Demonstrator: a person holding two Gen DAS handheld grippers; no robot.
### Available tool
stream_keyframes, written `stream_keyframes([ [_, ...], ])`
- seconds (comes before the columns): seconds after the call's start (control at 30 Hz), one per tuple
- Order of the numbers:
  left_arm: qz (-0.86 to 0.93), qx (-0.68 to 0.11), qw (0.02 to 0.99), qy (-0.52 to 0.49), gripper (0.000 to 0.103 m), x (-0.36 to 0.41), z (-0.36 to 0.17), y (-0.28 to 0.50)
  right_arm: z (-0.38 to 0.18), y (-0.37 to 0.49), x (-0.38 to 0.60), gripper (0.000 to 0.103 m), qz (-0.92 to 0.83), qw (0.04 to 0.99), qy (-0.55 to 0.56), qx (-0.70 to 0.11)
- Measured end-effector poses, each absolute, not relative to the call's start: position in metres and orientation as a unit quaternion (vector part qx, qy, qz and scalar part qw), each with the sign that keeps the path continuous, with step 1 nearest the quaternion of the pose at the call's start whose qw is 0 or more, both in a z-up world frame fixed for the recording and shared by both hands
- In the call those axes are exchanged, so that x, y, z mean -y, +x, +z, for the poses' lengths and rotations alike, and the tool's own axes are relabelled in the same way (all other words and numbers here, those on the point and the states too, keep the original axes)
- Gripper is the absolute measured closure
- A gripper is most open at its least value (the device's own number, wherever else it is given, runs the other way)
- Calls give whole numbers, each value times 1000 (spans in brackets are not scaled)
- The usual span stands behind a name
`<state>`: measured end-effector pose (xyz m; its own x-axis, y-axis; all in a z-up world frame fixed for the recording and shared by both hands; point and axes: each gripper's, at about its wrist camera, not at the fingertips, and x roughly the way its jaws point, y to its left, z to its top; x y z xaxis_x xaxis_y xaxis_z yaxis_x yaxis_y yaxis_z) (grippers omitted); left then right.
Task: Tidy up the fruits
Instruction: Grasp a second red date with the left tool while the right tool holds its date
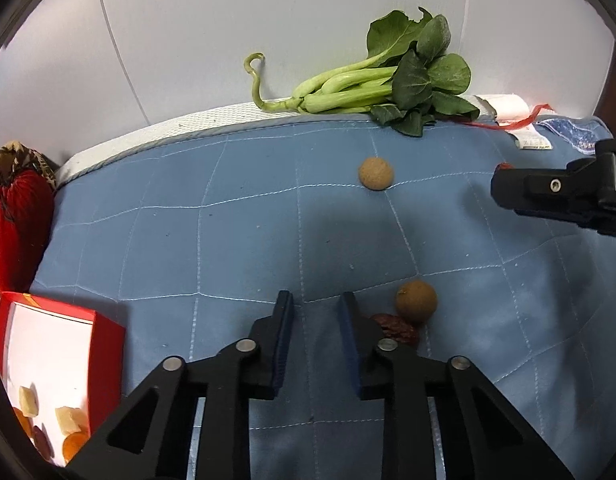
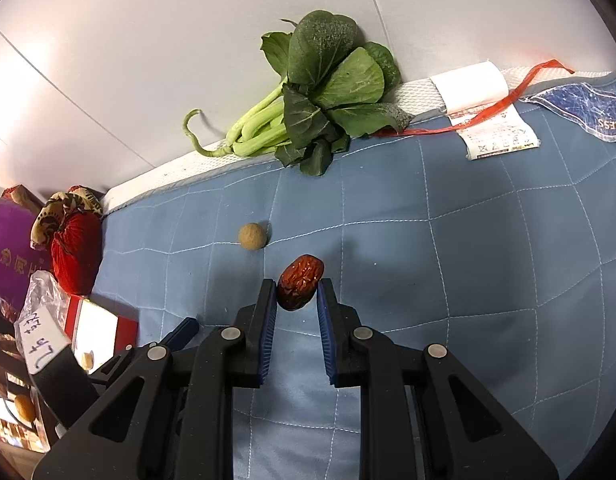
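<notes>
Right gripper (image 2: 296, 294) has its jaws clamped on a red date (image 2: 300, 287), held at the pad tips above the blue mattress (image 2: 467, 264). Date looks light, wrinkled, leathery: some give, so moderate squeeze across the short axis should hold; it sits far out at the tips, slip risk.

Left gripper (image 1: 313, 308): jaws apart, nothing between. Just right of it, a second date (image 1: 399, 330) lies touching a longan (image 1: 415, 301); another longan (image 1: 376, 173) lies farther off, toward the bok choy (image 1: 391, 80). Longans look round, thin-shelled, likely to roll: grip across the middle.

Red box (image 1: 60, 344), left of the left gripper, holds fruit pieces.
</notes>
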<state>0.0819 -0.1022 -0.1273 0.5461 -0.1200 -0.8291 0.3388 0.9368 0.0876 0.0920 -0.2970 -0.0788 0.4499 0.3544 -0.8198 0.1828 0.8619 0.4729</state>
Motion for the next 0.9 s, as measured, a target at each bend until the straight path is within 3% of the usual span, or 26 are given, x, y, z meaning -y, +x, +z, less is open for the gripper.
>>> stream_keyframes([
  [0.17, -133, -461, 870, 116, 94, 95, -127, 81, -78, 92, 294, 85, 56, 812, 257, -521],
  [0.33, -142, -451, 874, 109, 94, 88, -119, 79, -76, 91, 285, 85, 67, 813, 252, -521],
  [0.57, -163, -451, 870, 112, 79, 108, -117, 75, -77, 90, 288, 85, 63, 812, 253, -522],
  [0.73, -150, -463, 866, 111, 78, 111, -128, 82, -79, 89, 292, 85, 60, 810, 252, -525],
  [0.9, -141, -451, 875, 105, 67, 111, -129, 86, -78, 89, 293, 85, 63, 810, 253, -525],
])
